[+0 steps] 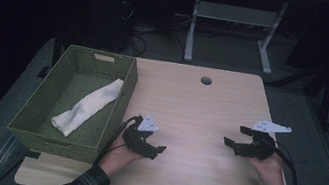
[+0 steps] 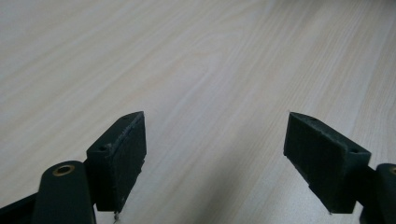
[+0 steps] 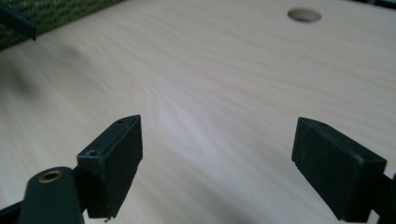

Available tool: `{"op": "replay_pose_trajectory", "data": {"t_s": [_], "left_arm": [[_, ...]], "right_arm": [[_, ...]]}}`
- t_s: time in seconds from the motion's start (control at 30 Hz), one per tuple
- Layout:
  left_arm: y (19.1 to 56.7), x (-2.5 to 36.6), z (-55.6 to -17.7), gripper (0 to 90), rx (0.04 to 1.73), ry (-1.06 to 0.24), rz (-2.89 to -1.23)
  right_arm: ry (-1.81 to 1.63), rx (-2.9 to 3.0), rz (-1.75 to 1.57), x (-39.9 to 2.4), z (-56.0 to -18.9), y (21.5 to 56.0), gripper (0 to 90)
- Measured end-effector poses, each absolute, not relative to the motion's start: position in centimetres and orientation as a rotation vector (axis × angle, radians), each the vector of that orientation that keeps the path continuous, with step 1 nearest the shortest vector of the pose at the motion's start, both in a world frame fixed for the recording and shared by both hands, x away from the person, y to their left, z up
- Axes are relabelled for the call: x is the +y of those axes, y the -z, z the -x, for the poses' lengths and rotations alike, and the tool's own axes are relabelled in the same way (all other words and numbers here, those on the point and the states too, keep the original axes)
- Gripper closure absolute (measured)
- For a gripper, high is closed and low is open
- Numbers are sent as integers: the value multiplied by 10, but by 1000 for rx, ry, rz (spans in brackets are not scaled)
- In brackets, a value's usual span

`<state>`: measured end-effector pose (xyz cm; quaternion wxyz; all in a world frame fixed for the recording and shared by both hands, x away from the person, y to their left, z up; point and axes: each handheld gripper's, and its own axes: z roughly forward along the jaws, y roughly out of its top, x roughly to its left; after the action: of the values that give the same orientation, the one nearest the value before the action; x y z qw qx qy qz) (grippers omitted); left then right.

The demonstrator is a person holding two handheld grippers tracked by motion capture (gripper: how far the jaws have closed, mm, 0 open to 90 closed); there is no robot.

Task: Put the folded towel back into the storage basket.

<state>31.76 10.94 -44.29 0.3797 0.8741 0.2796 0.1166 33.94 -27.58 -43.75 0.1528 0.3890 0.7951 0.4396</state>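
Both grippers hang empty over the worktop (image 1: pixel 200 108) in the high view: my left gripper (image 1: pixel 156 152) beside the basket (image 1: pixel 39 130), my right gripper (image 1: pixel 232 136) well apart, palms low, jaws pointing inward. A cloth (image 1: pixel 86 106) lies in the basket, so I judge a step just finished or not begun. Left gripper view: jaws spread over bare wood. Right gripper view: jaws wide, facing the basket corner and a hole (image 3: pixel 304 15).
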Motion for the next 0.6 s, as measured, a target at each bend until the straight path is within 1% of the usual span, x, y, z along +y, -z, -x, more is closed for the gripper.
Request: {"op": "replay_pose_trajectory", "data": {"t_s": [0.33,0.4,0.53,0.6], "left_arm": [[461,109,-318,168,711,-317,-2271],[465,108,-320,161,720,-297,-2280],[472,103,-318,155,700,-305,-2310],[474,103,-318,147,703,-296,-2295]], "right_arm": [[-1186,2307,-1192,-297,-309,466,142],[-1162,2315,-1194,-298,-306,470,142],[-1086,2338,-1195,-296,-301,481,139],[-1079,2330,-1184,-295,-299,481,140]]}}
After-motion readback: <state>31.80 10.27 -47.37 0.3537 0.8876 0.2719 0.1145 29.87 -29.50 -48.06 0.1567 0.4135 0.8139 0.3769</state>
